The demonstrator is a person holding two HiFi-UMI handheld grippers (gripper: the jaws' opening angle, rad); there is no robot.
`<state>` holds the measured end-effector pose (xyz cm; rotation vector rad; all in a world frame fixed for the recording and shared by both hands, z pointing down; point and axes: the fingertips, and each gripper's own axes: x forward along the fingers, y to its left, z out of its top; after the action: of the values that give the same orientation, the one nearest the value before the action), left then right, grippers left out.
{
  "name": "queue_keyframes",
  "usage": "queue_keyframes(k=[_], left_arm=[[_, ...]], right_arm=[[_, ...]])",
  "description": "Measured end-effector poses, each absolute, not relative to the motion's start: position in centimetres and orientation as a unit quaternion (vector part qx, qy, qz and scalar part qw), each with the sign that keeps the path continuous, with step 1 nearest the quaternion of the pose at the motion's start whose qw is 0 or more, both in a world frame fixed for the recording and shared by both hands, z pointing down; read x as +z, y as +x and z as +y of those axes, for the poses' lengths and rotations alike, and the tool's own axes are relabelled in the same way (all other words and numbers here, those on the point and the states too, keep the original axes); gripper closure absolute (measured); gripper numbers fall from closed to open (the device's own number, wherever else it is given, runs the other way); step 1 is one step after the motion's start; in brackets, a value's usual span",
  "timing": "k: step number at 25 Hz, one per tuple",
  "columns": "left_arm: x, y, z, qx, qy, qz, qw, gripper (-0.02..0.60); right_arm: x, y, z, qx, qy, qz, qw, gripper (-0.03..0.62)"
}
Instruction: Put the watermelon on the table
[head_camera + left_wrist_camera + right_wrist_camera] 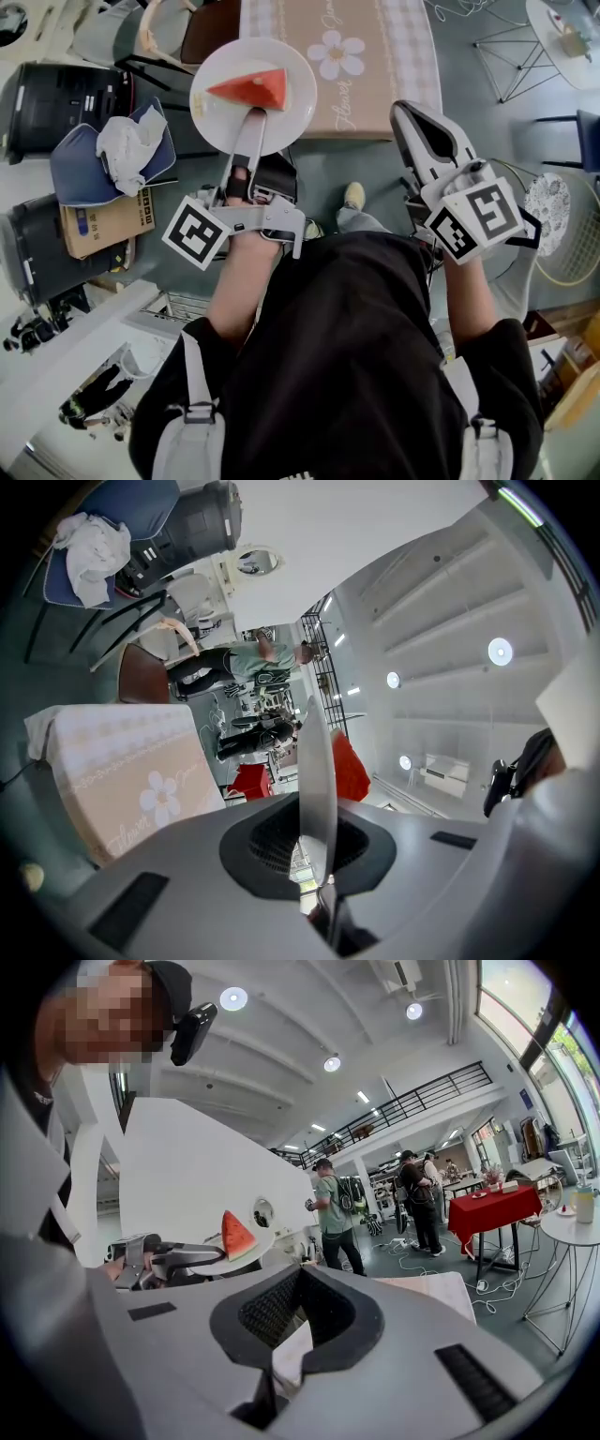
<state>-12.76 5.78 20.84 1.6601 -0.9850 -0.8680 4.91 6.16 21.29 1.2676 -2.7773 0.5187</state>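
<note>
Nearest you, your right gripper (409, 117) has its jaws together on nothing and points to 12 o'clock. Your left gripper (251, 127) is clamped on the near rim of the white plate (216, 117), which it holds level, and the watermelon (251, 89) wedge lies on the plate's middle. The plate hangs in the air by the near left corner of the cloth-covered table (375, 84). You look to be mid-carry. Next, take the plate toward 1 o'clock over the tabletop, keeping it flat so the wedge doesn't slide, then lower it and let go.
</note>
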Motion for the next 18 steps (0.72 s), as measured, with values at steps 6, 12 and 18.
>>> queue_keyframes(k=[6,12,18], left_arm=[[20.8,-11.8,4.5,-0.358,0.683,-0.408,0.489,0.56],[21.1,-10.3,3.2,-0.359,0.681,-0.409,0.49,0.56],[21.0,-9.3,2.3,-0.363,0.681,-0.409,0.487,0.56]], right_arm=[[21.3,5.5,4.9,0.168,0.402,-0.9,0.022,0.579],[21.6,6.4,3.7,0.171,0.397,-0.902,0.018,0.58],[21.7,7.2,2.9,0.17,0.391,-0.904,0.018,0.58]])
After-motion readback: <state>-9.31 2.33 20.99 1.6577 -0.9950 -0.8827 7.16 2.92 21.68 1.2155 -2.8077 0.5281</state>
